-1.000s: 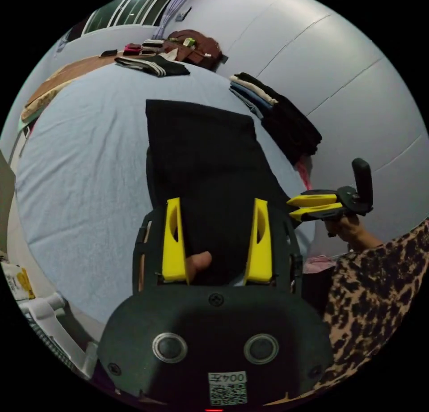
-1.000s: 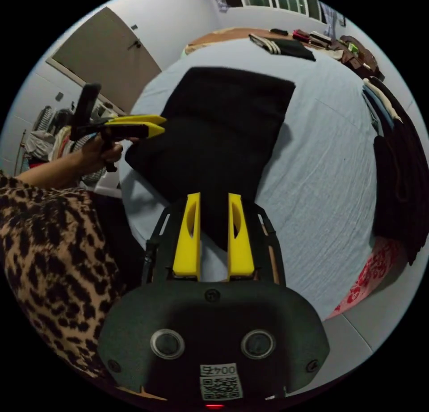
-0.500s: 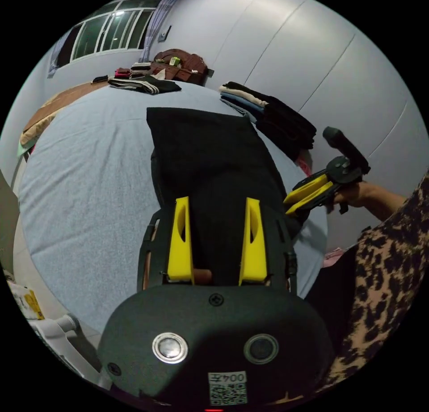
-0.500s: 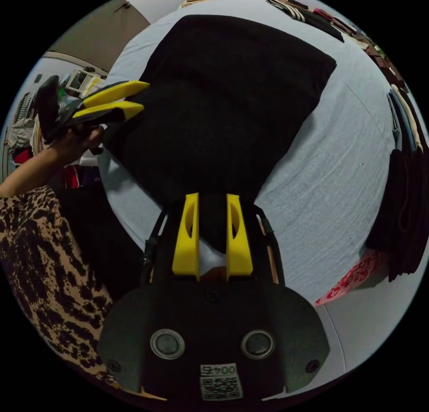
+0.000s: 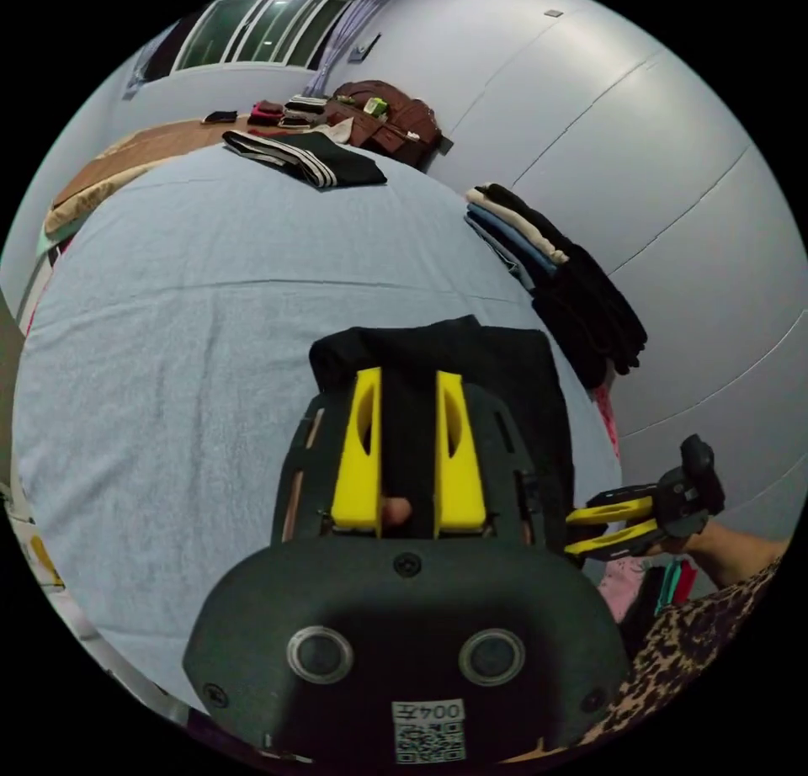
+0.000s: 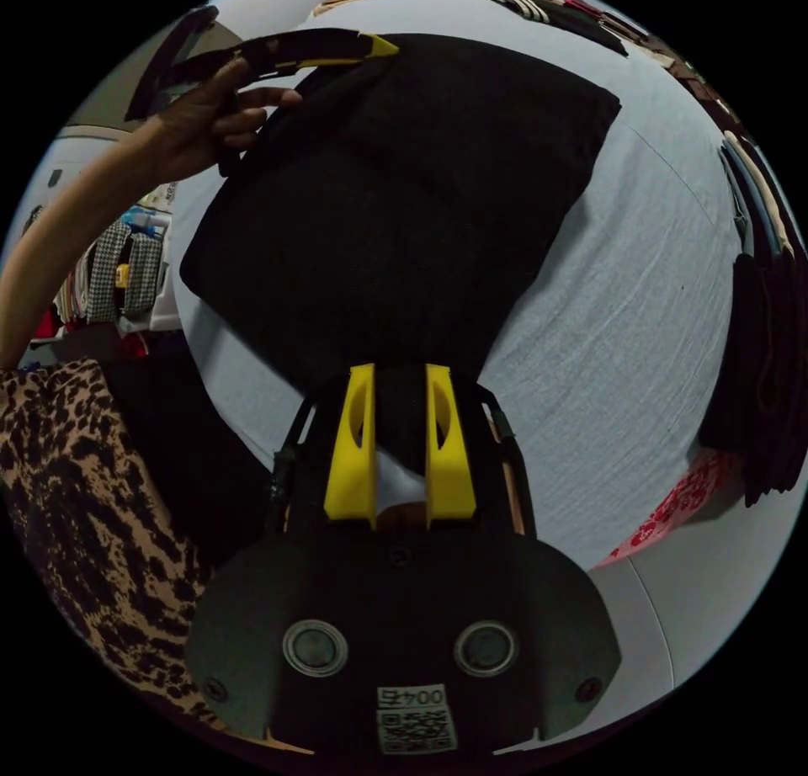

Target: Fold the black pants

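Item: black pants (image 6: 396, 195), part-folded, on the pale blue bed sheet (image 5: 194, 305). In the right gripper view I saw them as a broad dark rectangle spread from the near edge of the bed toward its far side; in the left gripper view, a shorter doubled bundle (image 5: 454, 364) just beyond my jaws.

Left claw (image 5: 408, 452): jaws drawn close with black cloth between them. I judged it gripping a fold of the pants, carried forward over the rest to lay one half on the other. In the right gripper view the same claw (image 6: 337, 48) lay at the pants' far left corner, a hand (image 6: 202, 124) on its handle.

Right claw (image 6: 400, 452): jaws narrow, black cloth between them, a pale patch showing near their base. I took it as pinching the near edge to keep the cloth taut and square. In the left gripper view, however, it (image 5: 610, 523) sat off the bed's right edge with a gap between its jaws, so I could not tell whether it truly held.

Also present: stacked clothes (image 5: 564, 279) by the wall at right; a striped garment (image 5: 303, 153) at the far end.
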Demonstrator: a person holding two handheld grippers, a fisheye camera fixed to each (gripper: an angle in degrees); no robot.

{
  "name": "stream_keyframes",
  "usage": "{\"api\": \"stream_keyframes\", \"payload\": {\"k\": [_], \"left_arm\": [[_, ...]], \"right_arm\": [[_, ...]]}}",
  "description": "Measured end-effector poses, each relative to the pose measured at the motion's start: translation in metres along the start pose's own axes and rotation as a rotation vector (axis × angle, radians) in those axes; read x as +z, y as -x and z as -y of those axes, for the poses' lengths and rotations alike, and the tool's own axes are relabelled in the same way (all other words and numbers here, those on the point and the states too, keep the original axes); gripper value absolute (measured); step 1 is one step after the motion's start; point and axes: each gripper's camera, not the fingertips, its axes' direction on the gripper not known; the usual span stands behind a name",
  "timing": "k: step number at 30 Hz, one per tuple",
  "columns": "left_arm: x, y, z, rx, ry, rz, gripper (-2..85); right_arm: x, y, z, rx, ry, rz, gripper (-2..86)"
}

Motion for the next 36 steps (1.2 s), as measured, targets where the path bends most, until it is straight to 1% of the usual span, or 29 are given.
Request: {"api": "stream_keyframes", "payload": {"k": [2, 4, 6, 7, 9, 10, 11, 12, 13, 14, 16, 18, 19, 20, 21, 23, 24, 26, 29, 32, 36], "left_arm": [[0.002, 0.009, -0.006, -0.013, -0.035, -0.032, 8.3], [0.003, 0.007, -0.006, 0.000, -0.048, -0.023, 8.3], [0.001, 0.001, -0.003, -0.007, -0.045, -0.012, 9.0], [-0.005, -0.005, 0.000, -0.046, -0.049, -0.017, 9.9], [-0.017, -0.022, -0.003, -0.022, -0.113, -0.051, 11.2], [-0.018, -0.035, -0.008, 0.031, -0.150, -0.007, 11.7], [-0.007, -0.040, -0.013, 0.051, -0.127, 0.062, 12.3], [0.002, -0.038, -0.015, 0.040, -0.101, 0.080, 12.6], [0.016, -0.032, -0.020, 0.030, -0.086, 0.080, 12.8], [0.017, -0.026, -0.023, 0.002, -0.113, 0.093, 12.3], [0.019, -0.016, -0.020, -0.043, -0.107, 0.075, 10.8], [0.022, -0.011, -0.020, -0.056, -0.109, 0.064, 9.7], [0.023, -0.011, -0.020, -0.050, -0.113, 0.059, 9.2], [0.024, -0.014, -0.021, -0.037, -0.113, 0.064, 9.2], [0.025, -0.015, -0.020, -0.028, -0.113, 0.069, 9.2], [0.028, -0.020, -0.019, -0.009, -0.108, 0.091, 9.4], [0.029, -0.021, -0.019, -0.007, -0.108, 0.093, 9.4], [0.030, -0.021, -0.019, -0.009, -0.110, 0.091, 9.5], [0.032, -0.022, -0.019, -0.007, -0.109, 0.097, 9.5], [0.032, -0.024, -0.018, -0.005, -0.108, 0.105, 9.4], [0.031, -0.023, -0.018, -0.012, -0.110, 0.104, 9.1]], "right_arm": [[0.001, -0.001, -0.003, -0.003, 0.002, -0.016, 8.9], [0.000, -0.004, -0.006, 0.000, 0.001, -0.017, 8.8], [-0.001, -0.011, -0.011, 0.012, -0.008, -0.006, 8.8], [-0.002, -0.016, -0.016, 0.020, -0.020, 0.002, 8.8], [-0.004, -0.025, -0.027, 0.036, -0.050, 0.017, 8.8], [-0.005, -0.031, -0.035, 0.049, -0.075, 0.027, 8.7], [-0.006, -0.037, -0.043, 0.063, -0.097, 0.038, 8.7], [-0.007, -0.040, -0.047, 0.071, -0.107, 0.045, 8.7], [-0.009, -0.048, -0.054, 0.087, -0.123, 0.061, 8.6], [-0.010, -0.057, -0.062, 0.104, -0.140, 0.082, 8.6], [-0.015, -0.070, -0.076, 0.122, -0.165, 0.115, 8.9], [-0.023, -0.088, -0.089, 0.139, -0.185, 0.189, 9.4], [-0.035, -0.108, -0.100, 0.177, -0.234, 0.275, 10.1], [-0.051, -0.133, -0.112, 0.239, -0.332, 0.358, 10.6], [-0.059, -0.147, -0.117, 0.272, -0.379, 0.397, 10.7], [-0.084, -0.205, -0.126, 0.376, -0.519, 0.511, 11.2], [-0.089, -0.219, -0.125, 0.399, -0.545, 0.541, 11.3], [-0.099, -0.274, -0.116, 0.475, -0.635, 0.691, 11.9], [-0.100, -0.321, -0.096, 0.519, -0.668, 0.801, 12.8], [-0.098, -0.341, -0.080, 0.522, -0.664, 0.840, 12.6], [-0.100, -0.344, -0.067, 0.477, -0.621, 0.843, 6.7]]}}
